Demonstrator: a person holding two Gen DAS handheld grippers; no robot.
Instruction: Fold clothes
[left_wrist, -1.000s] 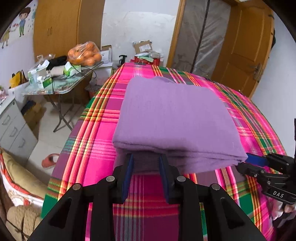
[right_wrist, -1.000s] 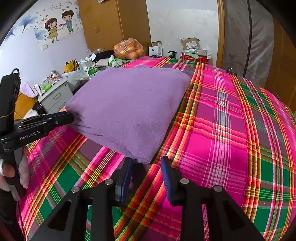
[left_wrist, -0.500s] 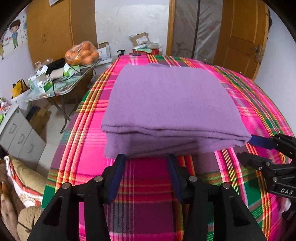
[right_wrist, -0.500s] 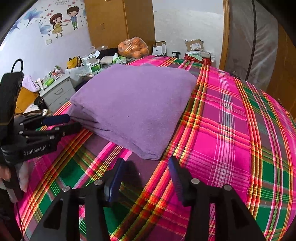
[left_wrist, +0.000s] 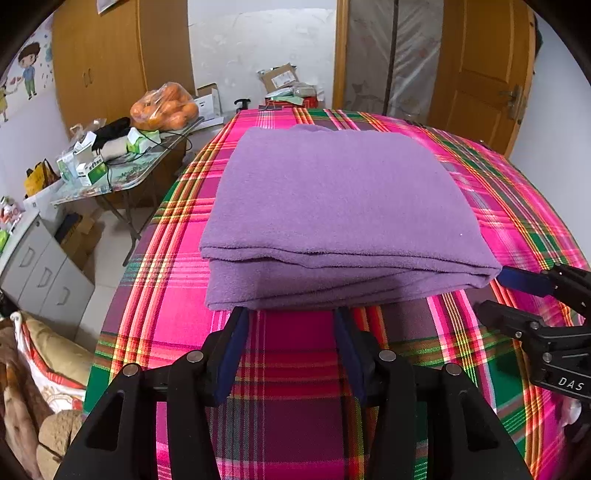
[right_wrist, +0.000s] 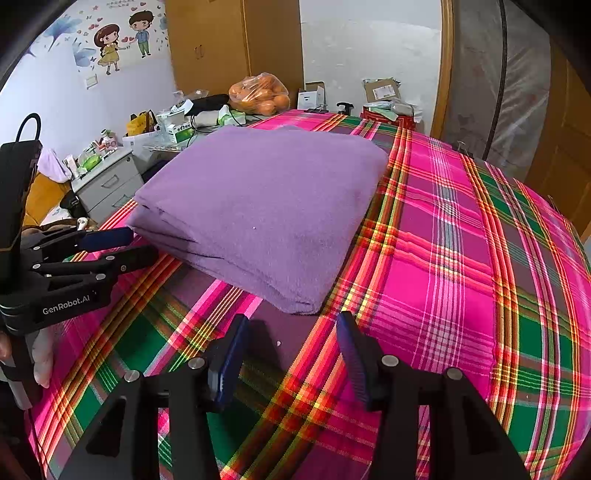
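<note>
left wrist view: left hand-held gripper (left_wrist: 291, 314) tilts down toward the near edge of the folded purple cloth (left_wrist: 340, 206), which lies flat on the plaid bed (left_wrist: 288, 417). its jaws are opening, set wide, blue pads (left_wrist: 232, 350) clear of the fabric; the tips sit just at the cloth's front edge with nothing pinched between them. the cloth is a neat stack of several layers, edges showing at the front. the right hand-held gripper (left_wrist: 495, 291) comes in from the right edge, its blue tip just beside the cloth's near right corner, jaws apart, black body marked "das". to the left past the bed: a cluttered side table (left_wrist: 122, 173) with a bag of oranges (left_wrist: 164, 107), and grey drawers (left_wrist: 40, 269).

right wrist view: the right hand-held gripper (right_wrist: 291, 325) angles down at the bed, jaws wide and empty, tips just short of the cloth's (right_wrist: 258, 206) near corner, not touching. the left hand-held gripper (right_wrist: 136, 243) enters from the left, jaws apart, upper blue tip beside the cloth's left edge; whether it touches cannot be told. a bit of the person's hand (right_wrist: 40, 358) shows under that gripper at the left edge. the oranges (right_wrist: 260, 94) and the wardrobe (right_wrist: 225, 44) are behind.
</note>
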